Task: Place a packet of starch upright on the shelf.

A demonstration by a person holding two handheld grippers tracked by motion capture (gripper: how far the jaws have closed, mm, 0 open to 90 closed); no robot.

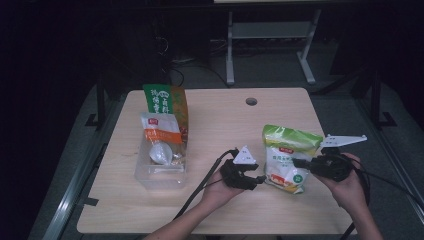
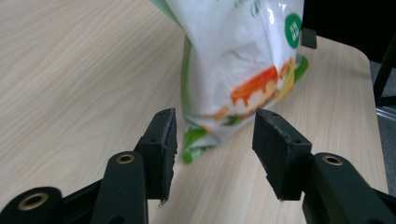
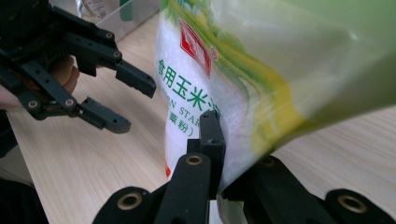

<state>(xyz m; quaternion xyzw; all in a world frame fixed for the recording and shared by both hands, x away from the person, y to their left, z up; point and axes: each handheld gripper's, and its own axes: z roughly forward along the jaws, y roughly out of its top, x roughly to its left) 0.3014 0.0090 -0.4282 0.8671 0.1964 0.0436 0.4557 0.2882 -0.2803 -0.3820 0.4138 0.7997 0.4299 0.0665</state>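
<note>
High view: pale wooden surface (image 1: pixel 210 130) in a dark room; right claw (image 1: pixel 302 163) clamps the starch bag (image 1: pixel 287 157), left claw (image 1: pixel 256 179) gapes beside it, jaws released.

A light wood-grain table (image 1: pixel 280 107) with rounded corners stands on a grey floor (image 1: pixel 270 70), a round cable hole (image 1: pixel 251 101) near its far edge. Beyond that edge stands the white metal frame (image 1: pixel 270 45) of other furniture. The room around is dark, with light falling mainly on the tabletop.
</note>
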